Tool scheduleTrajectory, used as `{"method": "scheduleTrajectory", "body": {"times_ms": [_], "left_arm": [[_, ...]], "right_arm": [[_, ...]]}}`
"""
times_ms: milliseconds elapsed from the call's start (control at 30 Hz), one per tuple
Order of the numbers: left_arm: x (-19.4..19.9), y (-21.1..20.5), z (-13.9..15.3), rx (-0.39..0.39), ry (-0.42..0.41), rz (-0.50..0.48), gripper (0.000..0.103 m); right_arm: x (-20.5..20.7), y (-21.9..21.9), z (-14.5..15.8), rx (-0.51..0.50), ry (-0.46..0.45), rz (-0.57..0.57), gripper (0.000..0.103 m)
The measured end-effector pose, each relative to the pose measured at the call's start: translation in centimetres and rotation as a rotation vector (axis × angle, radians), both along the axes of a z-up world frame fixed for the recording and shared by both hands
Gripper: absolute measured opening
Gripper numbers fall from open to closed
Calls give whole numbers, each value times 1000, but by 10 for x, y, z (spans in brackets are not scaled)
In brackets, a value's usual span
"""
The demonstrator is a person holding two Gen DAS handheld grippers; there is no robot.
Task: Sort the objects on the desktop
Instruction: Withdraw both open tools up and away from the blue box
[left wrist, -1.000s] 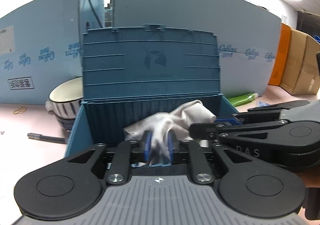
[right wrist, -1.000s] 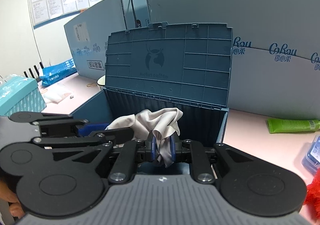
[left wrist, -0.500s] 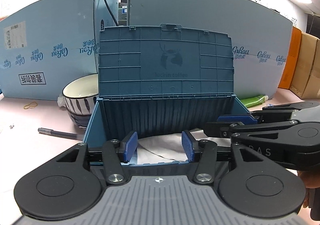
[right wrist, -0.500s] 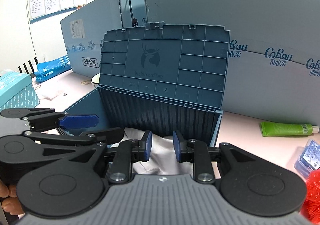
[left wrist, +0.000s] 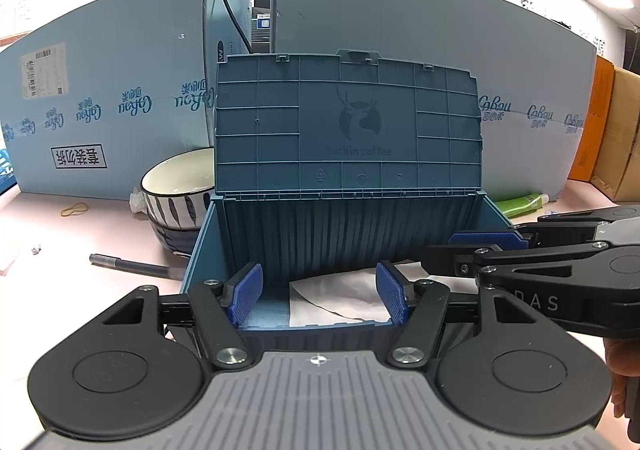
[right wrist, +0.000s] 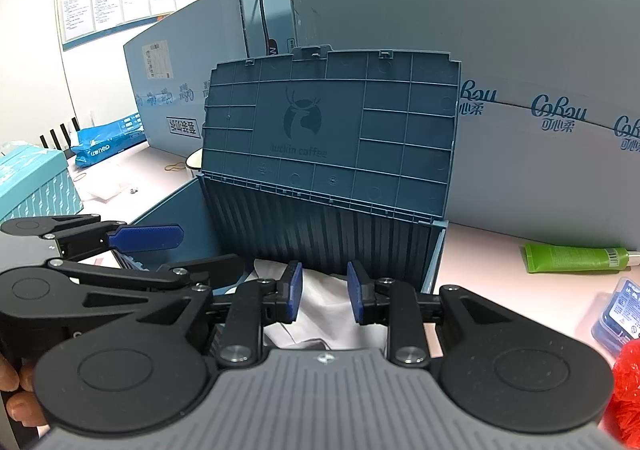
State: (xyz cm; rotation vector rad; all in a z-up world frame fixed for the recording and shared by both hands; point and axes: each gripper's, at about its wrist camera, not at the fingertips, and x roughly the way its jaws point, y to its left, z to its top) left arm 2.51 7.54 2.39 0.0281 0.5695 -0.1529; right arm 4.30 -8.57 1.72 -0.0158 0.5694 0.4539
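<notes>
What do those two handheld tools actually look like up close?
Both match: the left tool and right tool have black linkage arms with round discs, silver screws, ribbed blue pads and a grooved grey body. The right one's side shows pale letters. No cables or sleeves show.

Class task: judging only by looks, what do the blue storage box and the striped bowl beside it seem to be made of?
Blue storage box: likely moulded plastic, matte, with ribbed walls and an embossed logo. Striped bowl: probably glazed ceramic, with a glossy cream inside and painted dark stripes.

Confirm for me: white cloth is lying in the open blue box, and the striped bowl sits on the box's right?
Not quite. The left wrist view shows the striped bowl on the left of the blue box, not the right. The white cloth does lie inside, lid up.
</notes>
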Motion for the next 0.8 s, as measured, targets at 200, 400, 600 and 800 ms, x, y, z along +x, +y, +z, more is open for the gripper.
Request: {"method": "scheduleTrajectory", "body": {"times_ms": [200,400,600,800], "left_arm": [[-5,1,4,-30,-15,13,59],[-14,1,11,-50,-46,32,66],[-26,0,20,-56,-80,39,69],[-41,0,27,-73,-121,61,86]], "right_arm": [[-2,-6,2,60,5,-17,31],[-8,-15,7,94,-11,-57,47],[-18,-21,11,131,-34,-81,55],[-31,-30,16,164,-80,-117,69]]}}
